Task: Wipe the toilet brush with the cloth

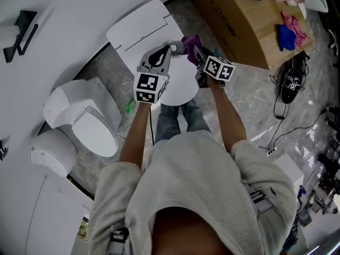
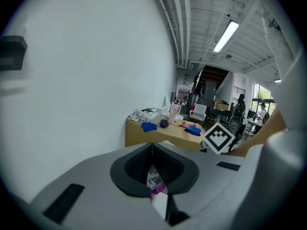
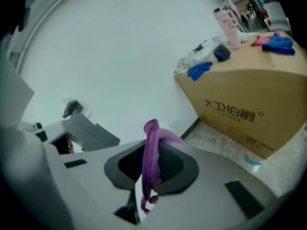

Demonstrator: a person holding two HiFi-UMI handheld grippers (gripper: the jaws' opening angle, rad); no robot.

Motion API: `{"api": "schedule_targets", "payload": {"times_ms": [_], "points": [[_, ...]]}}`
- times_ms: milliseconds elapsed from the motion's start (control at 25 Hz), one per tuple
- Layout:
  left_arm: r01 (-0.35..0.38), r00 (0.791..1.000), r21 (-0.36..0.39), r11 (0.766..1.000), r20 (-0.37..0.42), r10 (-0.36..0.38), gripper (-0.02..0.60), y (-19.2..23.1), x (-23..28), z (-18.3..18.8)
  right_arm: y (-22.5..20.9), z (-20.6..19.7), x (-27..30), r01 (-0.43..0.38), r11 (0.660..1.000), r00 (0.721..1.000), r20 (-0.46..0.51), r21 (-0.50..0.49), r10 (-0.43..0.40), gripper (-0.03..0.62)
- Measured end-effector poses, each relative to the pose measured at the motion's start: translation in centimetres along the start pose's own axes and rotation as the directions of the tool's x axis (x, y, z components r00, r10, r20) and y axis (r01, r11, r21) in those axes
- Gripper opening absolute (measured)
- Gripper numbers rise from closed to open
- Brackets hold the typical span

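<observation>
A purple cloth (image 3: 151,162) hangs pinched between the jaws of my right gripper (image 3: 152,150), draped over their tips. In the head view both grippers are held up side by side, and the cloth (image 1: 190,41) bunches at the tips of the right gripper (image 1: 195,51). My left gripper (image 1: 172,48) points at the cloth from the left. Its jaws are closed at the tips (image 2: 152,147); a sliver of white and purple shows in the slit, and I cannot tell if anything is pinched. I cannot pick out a toilet brush for certain.
A round white thing (image 1: 178,86) lies below both grippers, above the person's legs. A white toilet (image 1: 85,121) stands at the left with a small green thing (image 1: 129,108) beside it. A white panel (image 1: 141,25) leans by the wall. A cardboard box (image 1: 241,20) with cloths stands at the upper right.
</observation>
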State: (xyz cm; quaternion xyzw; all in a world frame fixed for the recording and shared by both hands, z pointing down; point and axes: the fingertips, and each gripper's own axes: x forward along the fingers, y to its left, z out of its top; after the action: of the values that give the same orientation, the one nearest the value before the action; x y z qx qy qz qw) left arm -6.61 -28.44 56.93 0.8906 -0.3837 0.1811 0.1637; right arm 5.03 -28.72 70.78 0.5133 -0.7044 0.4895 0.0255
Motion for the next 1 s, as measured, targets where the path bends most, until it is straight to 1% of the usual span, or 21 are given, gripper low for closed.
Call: {"api": "schedule_targets", "payload": {"times_ms": [120,240,320,480,680,1000], "points": [[-0.008,1.0,0.02,1.0,-0.008,0.008,0.022,0.1,0.1,-0.4,1.6,2.1,-2.6,-0.011,0.998,0.999,0.052,-0.056,0.014,0.064],[-0.037,0.999,-0.005,0.999,0.013,0.037,0.023,0.9,0.2,0.0,3.4,4.1,-4.8,-0.018,0.992,0.995,0.097,-0.129,0.03,0.064],[-0.049,0.998,-0.021,0.999,0.034,0.049,0.022,1.3,0.2,0.8,4.5,5.4,-6.0,-0.021,0.982,0.992,0.117,-0.189,0.043,0.064],[-0.072,0.996,-0.013,0.997,0.046,0.072,0.021,1.9,-0.9,2.0,6.6,6.9,-8.5,-0.016,0.958,0.986,0.152,-0.288,0.062,0.064],[-0.114,0.99,-0.028,0.993,0.081,0.116,0.021,2.3,-3.5,3.9,9.9,9.7,-11.5,0.003,0.904,0.973,0.21,-0.428,0.096,0.064],[-0.145,0.98,0.001,0.989,0.137,0.144,0.021,1.4,-6.4,7.2,14.1,15.0,-16.8,0.066,0.822,0.935,0.322,-0.566,0.147,0.064]]}}
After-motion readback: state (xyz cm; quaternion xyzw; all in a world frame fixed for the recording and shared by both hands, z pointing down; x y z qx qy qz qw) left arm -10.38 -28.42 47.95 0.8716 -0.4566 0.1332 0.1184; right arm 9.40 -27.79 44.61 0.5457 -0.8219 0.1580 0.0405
